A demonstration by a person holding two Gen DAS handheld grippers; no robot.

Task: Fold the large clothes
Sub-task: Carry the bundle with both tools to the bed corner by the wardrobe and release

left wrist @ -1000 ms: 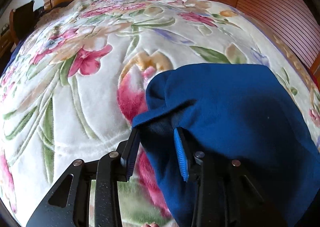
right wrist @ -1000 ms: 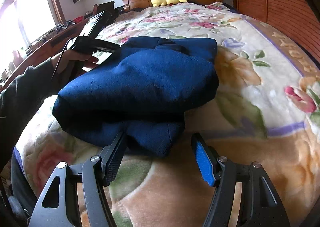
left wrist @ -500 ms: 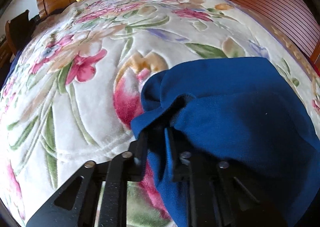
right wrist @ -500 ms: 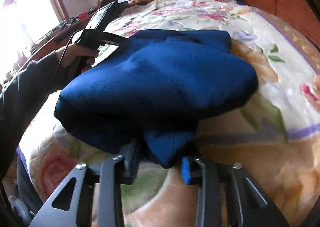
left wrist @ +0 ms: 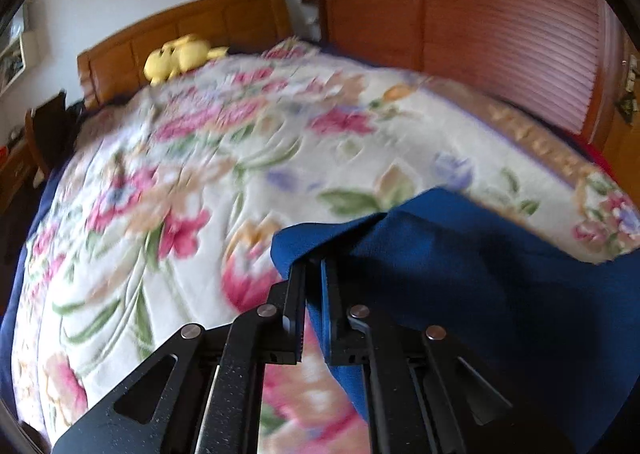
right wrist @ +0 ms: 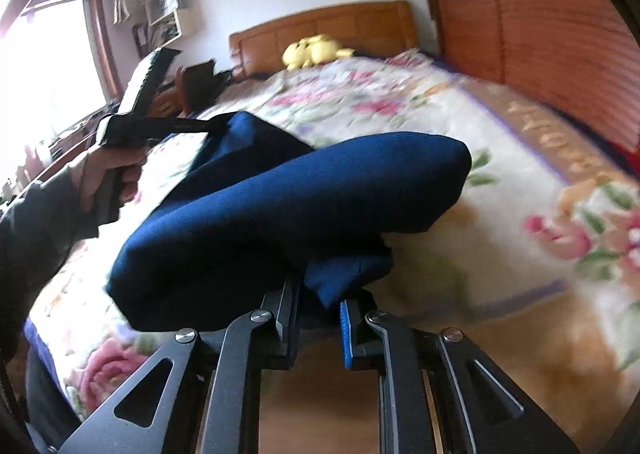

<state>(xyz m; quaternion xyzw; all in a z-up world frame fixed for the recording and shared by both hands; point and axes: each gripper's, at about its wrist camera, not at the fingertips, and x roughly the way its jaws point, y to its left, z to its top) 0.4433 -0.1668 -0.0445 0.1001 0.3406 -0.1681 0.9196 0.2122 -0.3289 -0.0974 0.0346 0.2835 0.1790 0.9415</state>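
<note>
My left tool (left wrist: 313, 274) and right tool (right wrist: 318, 308), jaws just closing, each pinch an edge of the bunched navy garment (right wrist: 288, 205), raised over the floral bedspread (left wrist: 192, 181). Open bedspread stretches ahead to the headboard (left wrist: 188, 29).

A big bed (left wrist: 100, 294) fills the room. A soft blanket (left wrist: 192, 181) with pink flowers and green leaves covers it. A brown band runs along its edge by the wooden wall. A yellow plush toy (right wrist: 312, 49) sits at the far end, against the wooden headboard (right wrist: 340, 25). A blue cloth (right wrist: 304, 193) lies on the blanket near the front, partly lifted off it.
</note>
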